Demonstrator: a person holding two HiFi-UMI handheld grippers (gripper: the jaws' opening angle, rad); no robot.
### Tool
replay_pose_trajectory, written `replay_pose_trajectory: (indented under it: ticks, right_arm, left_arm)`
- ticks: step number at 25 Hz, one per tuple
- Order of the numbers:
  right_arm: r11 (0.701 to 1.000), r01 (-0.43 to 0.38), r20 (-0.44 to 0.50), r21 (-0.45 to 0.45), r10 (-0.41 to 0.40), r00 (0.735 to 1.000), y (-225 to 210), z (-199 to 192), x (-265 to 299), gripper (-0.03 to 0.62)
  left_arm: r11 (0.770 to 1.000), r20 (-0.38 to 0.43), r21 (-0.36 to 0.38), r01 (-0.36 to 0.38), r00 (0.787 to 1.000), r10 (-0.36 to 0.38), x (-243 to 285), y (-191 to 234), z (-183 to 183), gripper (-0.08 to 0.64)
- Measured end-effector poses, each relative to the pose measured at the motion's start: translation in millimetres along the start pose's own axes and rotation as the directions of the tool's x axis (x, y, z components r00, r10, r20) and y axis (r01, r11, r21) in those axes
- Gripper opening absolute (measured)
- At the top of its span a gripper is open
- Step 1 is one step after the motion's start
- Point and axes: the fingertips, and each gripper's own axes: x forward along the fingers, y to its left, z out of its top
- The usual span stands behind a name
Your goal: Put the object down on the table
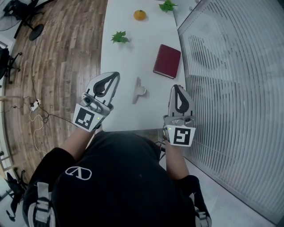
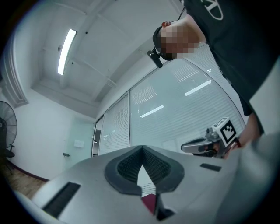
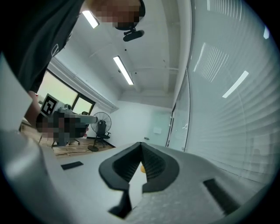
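A small grey metal object (image 1: 140, 91) lies flat on the white table (image 1: 128, 57), near its front edge. It rests between my two grippers and neither touches it. My left gripper (image 1: 117, 74) hovers to its left with its jaws shut and nothing between them; in the left gripper view the left gripper (image 2: 142, 148) shows its pads meeting. My right gripper (image 1: 176, 86) hovers to the object's right, also shut and empty, and the right gripper (image 3: 141, 143) has its pads closed together in its own view.
A dark red book (image 1: 167, 61) lies beyond the object at the right. Farther back are a green leaf sprig (image 1: 120, 37), an orange (image 1: 140, 15) and a second sprig (image 1: 167, 5). A glass wall with blinds (image 1: 230, 88) runs along the table's right; wooden floor (image 1: 66, 53) lies left.
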Motion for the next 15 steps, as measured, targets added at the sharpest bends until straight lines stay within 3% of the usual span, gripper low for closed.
replay_pose_trajectory:
  ticks: [8,15]
  right_arm:
    - [0.998,0.016,0.027,0.053,-0.018,0.999,-6,-2,3,0.006]
    - [1.000,-0.002,-0.001,0.024,0.002,1.000,4,-8,3,0.003]
  left_arm:
    - [1.000,-0.004,0.024,-0.005,1.000,0.005,4,2,0,0.005]
    - [1.000,-0.005,0.029,-0.007,1.000,0.007,4,1,-1,0.005]
